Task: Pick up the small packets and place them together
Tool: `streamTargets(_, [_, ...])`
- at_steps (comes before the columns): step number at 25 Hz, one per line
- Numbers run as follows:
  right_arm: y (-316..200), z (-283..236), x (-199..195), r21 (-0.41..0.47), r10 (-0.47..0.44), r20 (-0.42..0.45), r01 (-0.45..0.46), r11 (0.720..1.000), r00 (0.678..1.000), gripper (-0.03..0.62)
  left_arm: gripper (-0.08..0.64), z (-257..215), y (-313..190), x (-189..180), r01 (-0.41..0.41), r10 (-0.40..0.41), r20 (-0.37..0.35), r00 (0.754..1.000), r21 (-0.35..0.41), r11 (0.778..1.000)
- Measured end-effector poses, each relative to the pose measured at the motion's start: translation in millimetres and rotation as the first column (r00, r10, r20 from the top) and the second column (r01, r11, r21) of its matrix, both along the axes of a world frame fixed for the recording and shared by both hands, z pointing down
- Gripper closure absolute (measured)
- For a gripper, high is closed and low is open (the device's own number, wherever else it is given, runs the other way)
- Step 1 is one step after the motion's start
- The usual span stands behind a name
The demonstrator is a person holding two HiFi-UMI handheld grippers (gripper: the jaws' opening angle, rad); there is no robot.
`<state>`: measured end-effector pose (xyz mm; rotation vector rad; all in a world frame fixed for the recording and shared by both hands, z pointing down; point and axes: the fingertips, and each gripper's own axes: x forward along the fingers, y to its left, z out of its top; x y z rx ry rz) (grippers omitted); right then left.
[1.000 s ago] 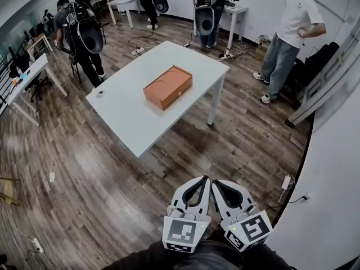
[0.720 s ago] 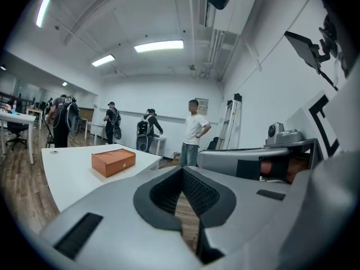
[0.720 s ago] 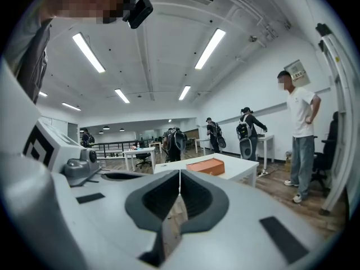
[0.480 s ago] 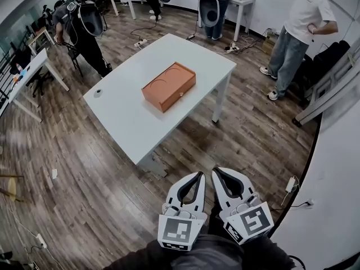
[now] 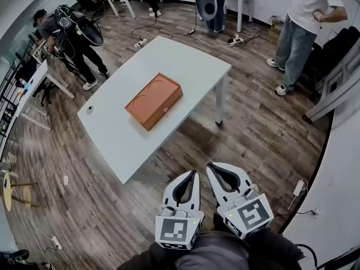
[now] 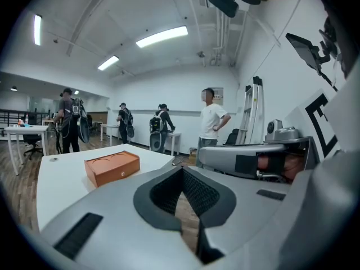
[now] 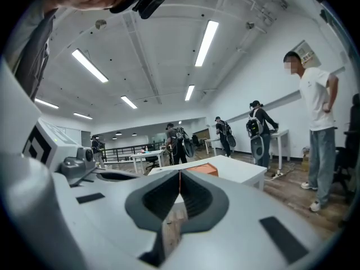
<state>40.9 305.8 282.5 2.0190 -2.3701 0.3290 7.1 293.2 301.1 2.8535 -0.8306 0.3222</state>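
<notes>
I find no small packets in any view. A white table [image 5: 169,61] stands ahead of me on the wood floor, with an orange box [image 5: 153,100] lying on it. The same orange box [image 6: 112,167] is left of centre in the left gripper view, and a corner of the box [image 7: 203,170] peeks out behind the jaw tips in the right gripper view. My left gripper [image 5: 193,173] and right gripper [image 5: 209,166] are held side by side over the floor, short of the table's near corner. Both are shut and empty.
A small round object [image 5: 90,109] sits near the table's left edge. A person in a white shirt [image 5: 306,21] stands at the right, a person with a backpack [image 5: 67,32] at the left, more at the back desks. Cables [image 5: 236,38] lie on the floor.
Both grippers and the camera have moved toward the table, which now lies lower and further left in the head view. The jaws stay shut.
</notes>
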Motion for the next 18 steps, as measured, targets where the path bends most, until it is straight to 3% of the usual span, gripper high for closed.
streamTargets(7, [-22.9, 6.8, 37.9, -0.015, -0.087, 0.028, 0.088, 0.996, 0.996, 0.588, 0.563, 2.7, -17.2, 34.1, 0.090, -0.089, 0.030, 0.996, -0.009, 0.996])
streamTargets(18, [-93.5, 17.4, 30.6, -0.050, -0.222, -0.019, 0.220, 0.974, 0.975, 0.588, 0.563, 10.9, -90.5, 16.8, 0.262, -0.262, -0.012, 0.965, -0.037, 0.964])
